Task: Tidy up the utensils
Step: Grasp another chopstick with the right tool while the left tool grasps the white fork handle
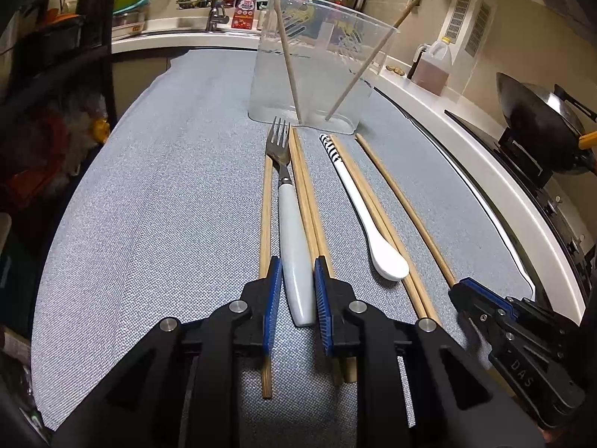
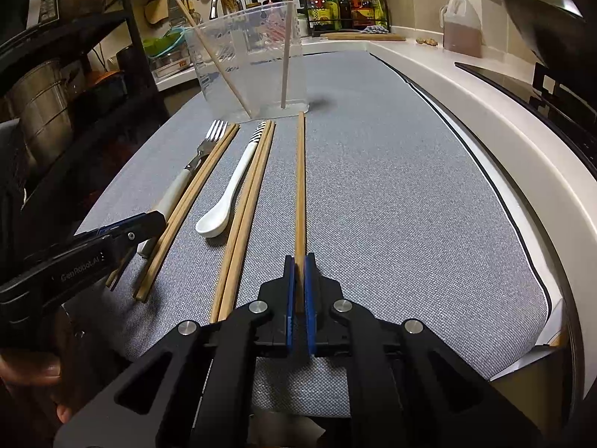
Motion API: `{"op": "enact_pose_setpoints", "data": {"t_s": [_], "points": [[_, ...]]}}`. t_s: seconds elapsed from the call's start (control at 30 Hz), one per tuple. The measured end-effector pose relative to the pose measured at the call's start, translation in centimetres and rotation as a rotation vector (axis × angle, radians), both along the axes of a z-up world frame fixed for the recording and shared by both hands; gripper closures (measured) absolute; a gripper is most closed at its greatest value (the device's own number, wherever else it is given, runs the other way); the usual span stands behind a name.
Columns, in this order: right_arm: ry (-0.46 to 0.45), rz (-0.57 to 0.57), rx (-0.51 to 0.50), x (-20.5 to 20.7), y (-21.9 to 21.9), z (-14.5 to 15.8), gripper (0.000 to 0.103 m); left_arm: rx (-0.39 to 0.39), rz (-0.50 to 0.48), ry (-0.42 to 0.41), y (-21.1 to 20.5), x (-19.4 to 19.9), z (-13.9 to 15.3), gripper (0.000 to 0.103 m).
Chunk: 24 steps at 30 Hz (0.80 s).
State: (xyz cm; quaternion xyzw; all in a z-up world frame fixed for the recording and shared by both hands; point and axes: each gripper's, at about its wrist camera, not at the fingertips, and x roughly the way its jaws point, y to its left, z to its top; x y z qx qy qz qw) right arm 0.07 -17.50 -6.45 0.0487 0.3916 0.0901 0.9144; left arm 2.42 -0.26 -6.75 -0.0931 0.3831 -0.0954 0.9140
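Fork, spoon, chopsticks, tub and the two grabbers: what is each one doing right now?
Fork: flat on the mat, white handle between the left jaws.
Left gripper: closed on the fork handle.
Lone chopstick: flat, near end pinched.
Right gripper: shut on that chopstick.
Spoon: flat, untouched.
Clear tub: upright, two chopsticks leaning inside.

Both grippers are black plastic with blue ribbed fingers (image 1: 271, 291), silver round screws, and white lettering on the side.

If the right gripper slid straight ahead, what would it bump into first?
Probably the clear container. The right gripper points along the chopstick it holds, whose far tip lies near the container's base; depth is unclear.
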Motion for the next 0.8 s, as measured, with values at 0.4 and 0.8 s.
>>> {"op": "enact_pose_setpoints", "data": {"t_s": [0.4, 0.8], "points": [[-0.004, -0.005, -0.018, -0.9, -0.5, 0.0, 0.098, 0.013, -0.034, -0.035, 3.0, -2.5, 1.0, 0.087], [-0.023, 0.005, -0.003, -1.1, -0.8, -0.2, 0.094, 0.079, -0.011, -0.112, 4.8, -3.7, -0.3, 0.086]]}}
